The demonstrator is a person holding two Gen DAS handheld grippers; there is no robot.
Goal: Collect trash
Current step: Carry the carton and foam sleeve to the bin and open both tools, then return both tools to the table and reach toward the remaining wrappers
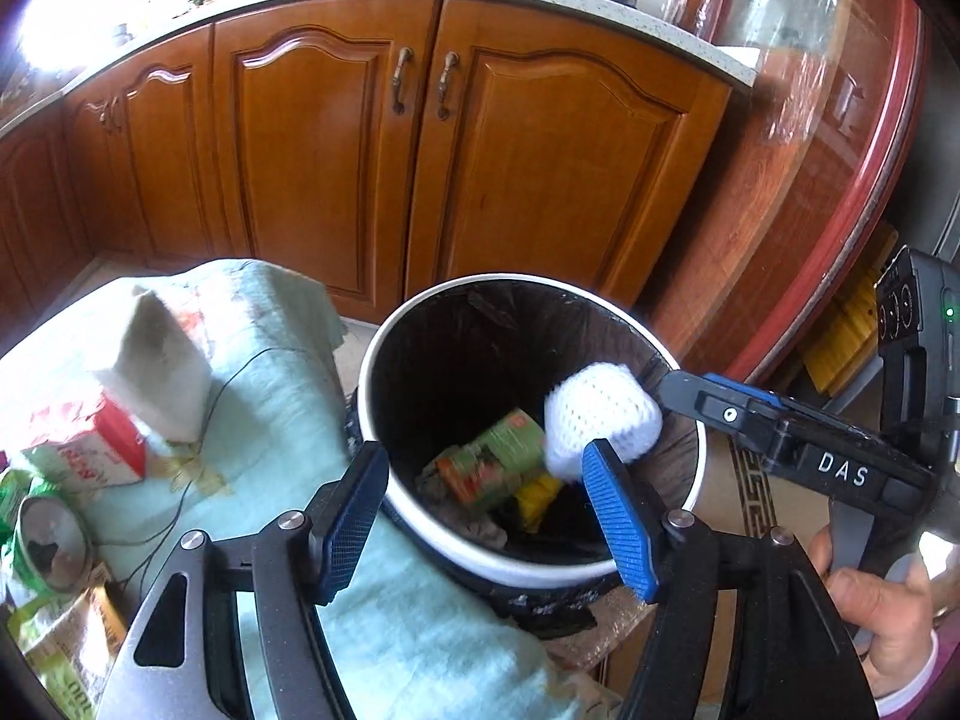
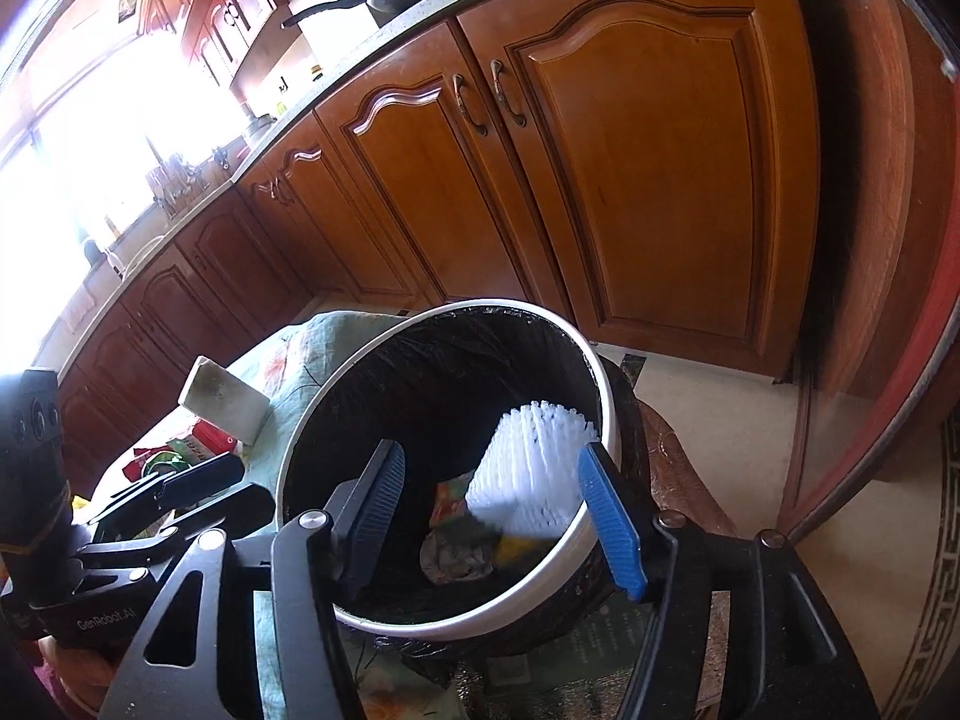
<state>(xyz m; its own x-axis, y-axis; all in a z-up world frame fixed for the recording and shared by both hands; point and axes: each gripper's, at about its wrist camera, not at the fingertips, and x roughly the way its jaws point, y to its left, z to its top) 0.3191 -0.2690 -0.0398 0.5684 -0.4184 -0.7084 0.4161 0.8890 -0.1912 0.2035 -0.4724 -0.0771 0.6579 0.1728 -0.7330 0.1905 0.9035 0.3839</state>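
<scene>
- Nearest the lens, the left gripper [image 1: 486, 516] shows blue ribbed pads on black fingers; its jaws stand apart over the near rim of the bin with nothing between them.
- The right gripper [image 2: 498, 516] hangs over the same bin, its jaws likewise apart; the foam net lies beside its right pad, and whether it touches cannot be told.
- The white foam net sleeve [image 1: 600, 423] sits in the mouth of the bin on the right side, blurred, just off the tip of the right gripper seen from the left wrist.
- The round white-rimmed bin with a black liner [image 1: 384, 480] holds a green printed carton [image 1: 498, 462], a yellow scrap [image 1: 537, 495] and grey crumpled paper [image 2: 453, 558] at its bottom.
- Left of the bin, a pale green cloth [image 1: 282, 384] carries a white and red milk carton [image 1: 144, 384], tilted, and an opened tin can [image 1: 51, 534] lying on its side.
- A person's hand [image 1: 882, 618] grips the handle at the near right.
- Far behind stand brown wooden cabinet doors [image 1: 372, 138] under a pale worktop.
</scene>
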